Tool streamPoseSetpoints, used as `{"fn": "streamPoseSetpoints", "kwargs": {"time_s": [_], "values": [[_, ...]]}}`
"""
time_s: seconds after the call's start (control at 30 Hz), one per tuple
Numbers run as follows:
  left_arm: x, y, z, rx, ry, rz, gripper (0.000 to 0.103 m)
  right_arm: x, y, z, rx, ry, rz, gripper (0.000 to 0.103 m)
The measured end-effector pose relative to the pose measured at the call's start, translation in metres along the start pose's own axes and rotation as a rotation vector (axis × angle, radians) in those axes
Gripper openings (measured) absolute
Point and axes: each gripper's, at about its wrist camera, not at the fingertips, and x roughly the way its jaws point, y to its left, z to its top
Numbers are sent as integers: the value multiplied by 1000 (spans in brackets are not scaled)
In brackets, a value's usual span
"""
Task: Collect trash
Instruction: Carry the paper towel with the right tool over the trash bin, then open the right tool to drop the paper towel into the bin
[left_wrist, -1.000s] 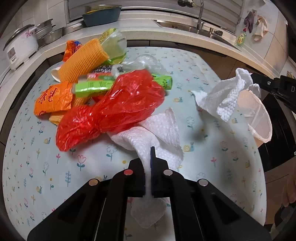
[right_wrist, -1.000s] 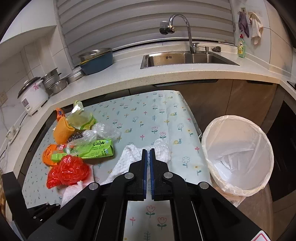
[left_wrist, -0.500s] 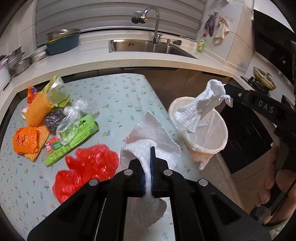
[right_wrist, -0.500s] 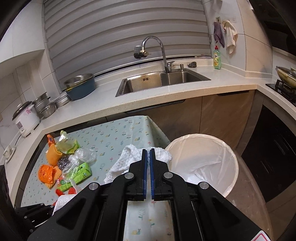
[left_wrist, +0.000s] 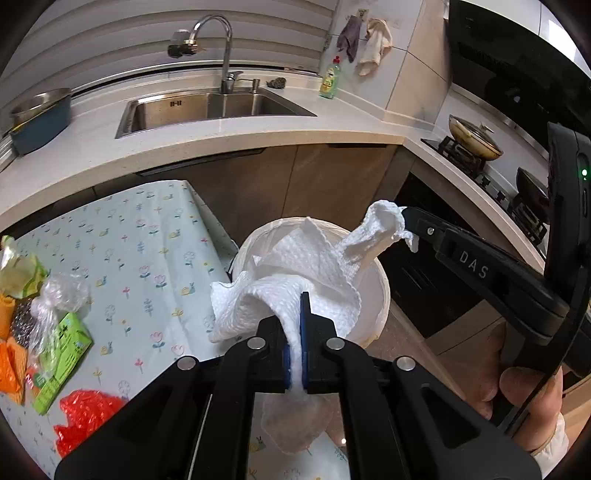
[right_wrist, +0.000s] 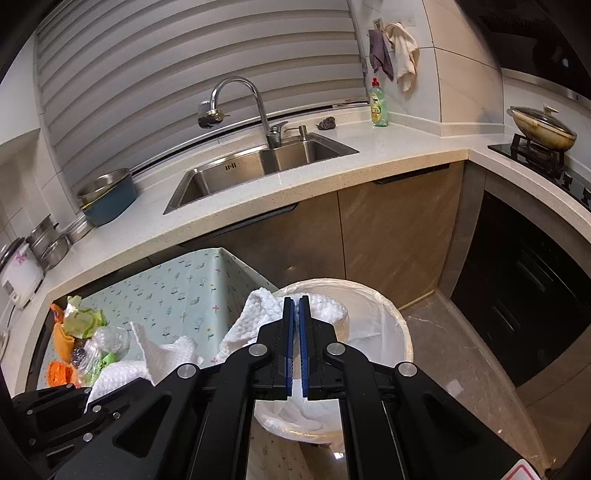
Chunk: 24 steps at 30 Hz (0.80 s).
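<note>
My left gripper (left_wrist: 294, 317) is shut on a white paper towel (left_wrist: 255, 299) and holds it at the table's right edge, beside the white lined trash bin (left_wrist: 380, 295). My right gripper (right_wrist: 296, 310) is shut on another white paper towel (right_wrist: 258, 314) and holds it over the bin (right_wrist: 399, 332). In the left wrist view the right gripper (left_wrist: 404, 218) comes in from the right with its towel (left_wrist: 373, 236) hanging above the bin. More trash lies at the table's left: a red plastic bag (left_wrist: 85, 413), a green box (left_wrist: 59, 354), clear plastic (left_wrist: 59, 299) and orange wrappers (left_wrist: 11, 365).
The table has a floral cloth (left_wrist: 147, 251). Behind it runs a counter with a sink (right_wrist: 258, 162), a tap (right_wrist: 240, 99), a blue pot (right_wrist: 110, 199) and a rice cooker (right_wrist: 18, 273). A stove with a pan (right_wrist: 543, 125) is at the right. The oven front (right_wrist: 524, 302) stands beyond the bin.
Both grippers have carried their paper towels right from over the table to the bin. The left towel lifted off the red bag and the table.
</note>
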Motion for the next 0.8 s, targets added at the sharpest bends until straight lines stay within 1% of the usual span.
{"fn": "streamPoseSetpoints", "kwargs": {"time_s": [0.07, 0.17, 0.3, 0.33, 0.37, 0.4, 0.47, 0.5, 0.53, 0.6, 0.63, 0.67, 0.7, 0.73, 0.8], "values": [[19, -2, 7, 12, 28, -26, 3, 7, -8, 0, 15, 9, -13, 3], [44, -6, 13, 39, 59, -37, 3, 14, -18, 0, 33, 14, -31, 3], [70, -11, 18, 69, 73, -26, 5, 23, -27, 0, 47, 22, -47, 3], [74, -10, 19, 67, 78, -26, 9, 25, -28, 0, 48, 24, -51, 3], [77, -10, 19, 63, 82, -31, 15, 27, -29, 0, 49, 26, -54, 3], [80, -9, 21, 59, 81, -27, 18, 30, -31, 0, 50, 28, -55, 3], [81, -6, 22, 50, 73, -18, 31, 34, -31, 1, 50, 30, -56, 3], [81, -5, 23, 41, 73, -20, 35, 36, -30, 2, 49, 32, -55, 3], [81, -3, 24, 35, 70, -23, 37, 36, -30, 2, 49, 33, -53, 3], [80, 0, 25, 34, 62, -16, 38, 39, -29, 3, 46, 33, -51, 3], [78, 2, 25, 31, 60, -16, 42, 40, -28, 3, 43, 33, -51, 3], [78, 4, 25, 26, 57, -16, 49, 40, -27, 4, 40, 32, -53, 3], [76, 5, 26, 20, 54, -18, 52, 41, -27, 4, 40, 33, -51, 4], [75, 6, 27, 17, 48, -18, 53, 42, -27, 4, 41, 34, -50, 4], [72, 7, 29, 20, 38, -9, 53, 42, -26, 5, 40, 30, -51, 5]]}}
